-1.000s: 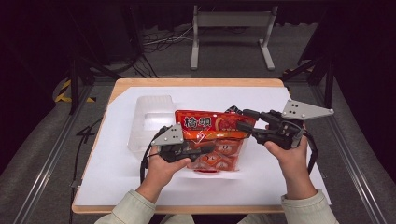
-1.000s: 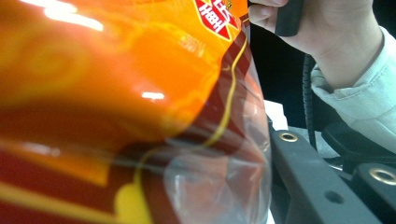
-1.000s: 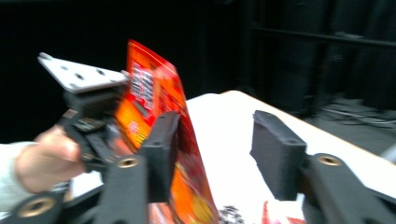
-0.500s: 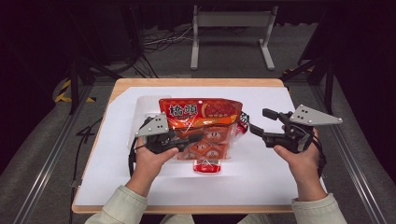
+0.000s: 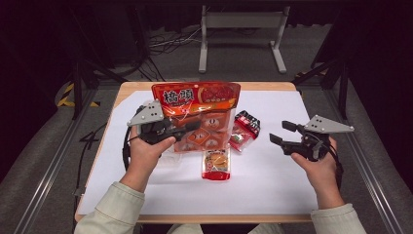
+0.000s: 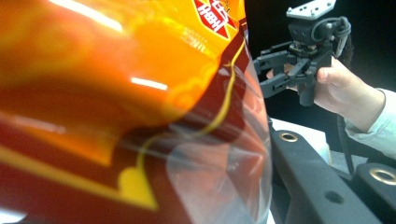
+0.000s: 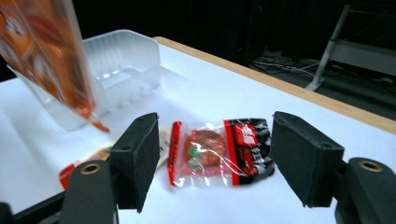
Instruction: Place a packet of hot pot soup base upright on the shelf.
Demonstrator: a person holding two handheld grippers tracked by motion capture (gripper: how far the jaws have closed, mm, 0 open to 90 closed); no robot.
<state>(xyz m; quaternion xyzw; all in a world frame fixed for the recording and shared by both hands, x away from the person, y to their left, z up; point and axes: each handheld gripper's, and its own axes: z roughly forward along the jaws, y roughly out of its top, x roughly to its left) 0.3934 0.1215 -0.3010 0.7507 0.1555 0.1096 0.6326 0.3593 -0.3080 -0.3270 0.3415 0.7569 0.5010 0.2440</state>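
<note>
High view: the left claw grips a large orange snack bag raised over the desk; at its 5 o'clock lie two small packets, one red-black, one orange. At 3 o'clock, the right claw, empty, has just been closing slightly yet stands open.

Left gripper view: the bag crowds the lens.

Right gripper view: open jaws frame the red-black packet; a clear tray sits at 11 o'clock.

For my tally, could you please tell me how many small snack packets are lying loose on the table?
2: a red-and-black packet right of the big orange bag, and an orange one below it. More may remain inside the bag.
</note>
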